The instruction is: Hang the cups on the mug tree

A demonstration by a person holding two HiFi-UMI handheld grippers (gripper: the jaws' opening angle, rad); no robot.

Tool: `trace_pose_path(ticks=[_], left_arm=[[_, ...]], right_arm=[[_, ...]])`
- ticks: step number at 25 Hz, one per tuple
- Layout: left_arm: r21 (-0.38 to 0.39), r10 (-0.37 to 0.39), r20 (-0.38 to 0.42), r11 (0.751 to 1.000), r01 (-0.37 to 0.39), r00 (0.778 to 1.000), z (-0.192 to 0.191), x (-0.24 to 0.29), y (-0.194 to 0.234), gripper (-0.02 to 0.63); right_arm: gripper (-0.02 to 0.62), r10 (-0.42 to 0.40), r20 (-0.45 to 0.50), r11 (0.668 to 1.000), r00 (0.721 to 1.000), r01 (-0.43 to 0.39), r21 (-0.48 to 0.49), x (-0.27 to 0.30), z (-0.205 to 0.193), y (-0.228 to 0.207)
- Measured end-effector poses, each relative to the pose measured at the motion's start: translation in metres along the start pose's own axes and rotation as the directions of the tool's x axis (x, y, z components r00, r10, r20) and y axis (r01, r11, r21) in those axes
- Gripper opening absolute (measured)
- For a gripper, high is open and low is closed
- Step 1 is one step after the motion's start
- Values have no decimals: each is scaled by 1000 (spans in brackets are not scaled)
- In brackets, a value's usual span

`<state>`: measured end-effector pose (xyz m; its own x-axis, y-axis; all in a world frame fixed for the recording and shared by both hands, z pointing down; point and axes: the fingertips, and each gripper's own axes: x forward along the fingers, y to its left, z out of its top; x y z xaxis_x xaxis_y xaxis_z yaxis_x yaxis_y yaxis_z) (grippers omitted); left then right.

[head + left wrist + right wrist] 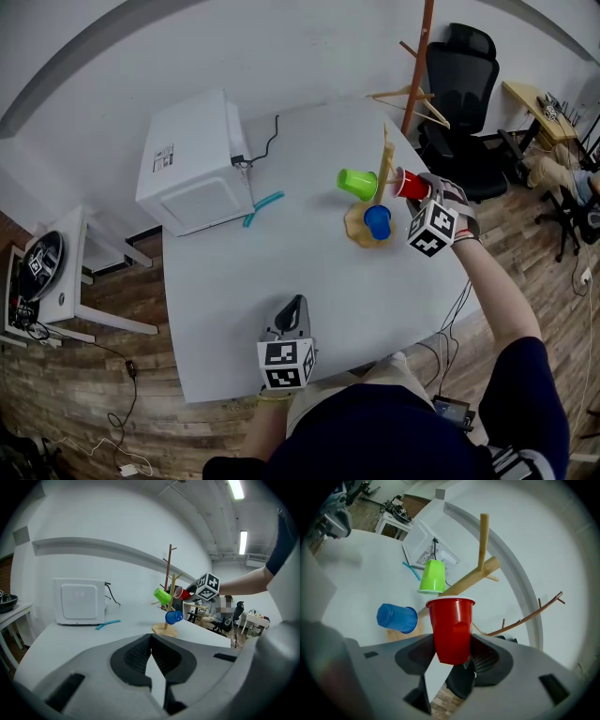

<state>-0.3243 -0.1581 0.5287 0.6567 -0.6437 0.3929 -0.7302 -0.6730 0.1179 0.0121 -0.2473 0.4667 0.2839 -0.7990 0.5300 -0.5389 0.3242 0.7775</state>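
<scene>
A wooden mug tree (385,164) stands at the table's far right, also seen as the mug tree (171,599) and mug tree (480,571) in the gripper views. A green cup (356,182) and a blue cup (378,221) hang on its pegs. My right gripper (424,199) is shut on a red cup (411,185), held against the tree's right side; in the right gripper view the red cup (450,627) sits between the pads with its mouth toward a peg. My left gripper (291,328) rests shut and empty near the table's front edge.
A white box-like appliance (192,164) with a black cable stands at the back left of the white table (281,272). A teal tool (262,207) lies beside it. A black office chair (464,103) and a wooden coat stand (419,70) stand behind the table's right end.
</scene>
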Motion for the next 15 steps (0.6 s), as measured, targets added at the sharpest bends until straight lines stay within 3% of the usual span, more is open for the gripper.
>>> trace_pose_path(ticks=[15], left_arm=[[-14,7,3,1000,-7,1000,-4,-6,6,20]], right_arm=[[242,-16,-14,988,1000,13,-156,-1,14,2]])
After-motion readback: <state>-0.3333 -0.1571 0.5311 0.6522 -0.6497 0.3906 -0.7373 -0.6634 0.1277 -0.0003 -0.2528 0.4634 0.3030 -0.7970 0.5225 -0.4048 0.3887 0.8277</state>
